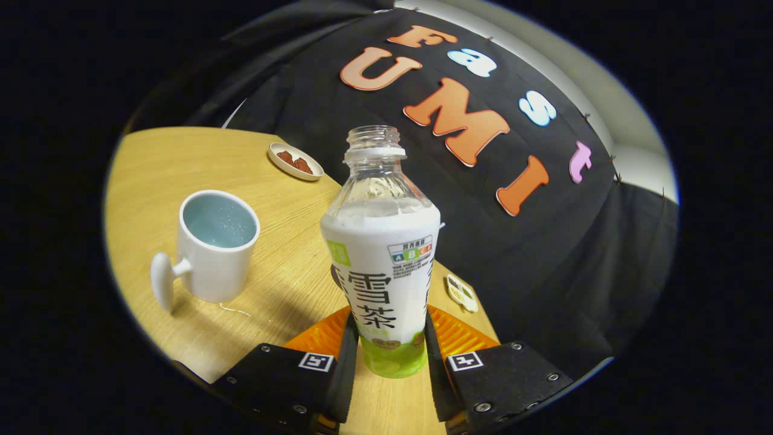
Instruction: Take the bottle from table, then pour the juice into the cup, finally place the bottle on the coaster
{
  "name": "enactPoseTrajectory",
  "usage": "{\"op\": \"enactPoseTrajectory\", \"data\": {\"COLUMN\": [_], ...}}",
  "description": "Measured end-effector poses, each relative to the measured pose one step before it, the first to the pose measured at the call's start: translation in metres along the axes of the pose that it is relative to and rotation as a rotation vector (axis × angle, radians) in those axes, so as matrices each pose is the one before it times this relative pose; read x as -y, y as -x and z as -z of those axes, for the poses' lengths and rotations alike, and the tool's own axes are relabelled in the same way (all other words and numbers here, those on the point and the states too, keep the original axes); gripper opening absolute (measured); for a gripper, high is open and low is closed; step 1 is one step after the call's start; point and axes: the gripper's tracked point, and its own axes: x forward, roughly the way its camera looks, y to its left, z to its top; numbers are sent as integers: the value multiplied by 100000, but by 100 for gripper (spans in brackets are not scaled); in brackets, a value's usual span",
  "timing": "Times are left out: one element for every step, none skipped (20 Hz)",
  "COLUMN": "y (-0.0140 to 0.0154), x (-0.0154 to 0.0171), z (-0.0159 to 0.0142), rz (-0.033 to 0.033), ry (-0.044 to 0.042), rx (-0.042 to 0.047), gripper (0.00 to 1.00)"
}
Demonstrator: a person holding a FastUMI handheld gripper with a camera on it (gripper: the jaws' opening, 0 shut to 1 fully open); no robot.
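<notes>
The bottle (381,266) stands between the fingers of the gripper (386,356), its long axis upright, neck open and uncapped, both fingers pressing its lower body. It is clear ribbed plastic above a glossy white sleeve. The cup (211,248), a smooth white mug with pale blue inside, sits near on the left, mouth up. Orange ribbed coaster (462,335) lies just behind the bottle on the wooden table (157,163)

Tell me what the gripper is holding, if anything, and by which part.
The gripper holds the bottle, its two fingers pressing on opposite sides of the lower body, near the base.
</notes>
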Motion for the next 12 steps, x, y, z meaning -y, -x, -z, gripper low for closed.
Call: {"op": "enactPoseTrajectory", "data": {"y": [-121,-139,2,-248,-101,-231,-188,-248,-93,-210,-106,-235], "x": [-48,-49,52,232,114,42,87,-78,-39,-77,37,156], "z": [-393,-321,-341,-234,-176,-339,-375,-139,-80,-54,0,166], "rz": [490,355,456,929,994,843,774,502,216,105,141,502], "ry": [3884,3682,3881,3982,4120,4006,3678,3349,2996,2819,2645,2951], "rx": [1398,1198,1171,1077,1017,933,814,803,542,469,387,277], "gripper": [54,54,54,54,54,54,54,54,54,54,54,54]}}
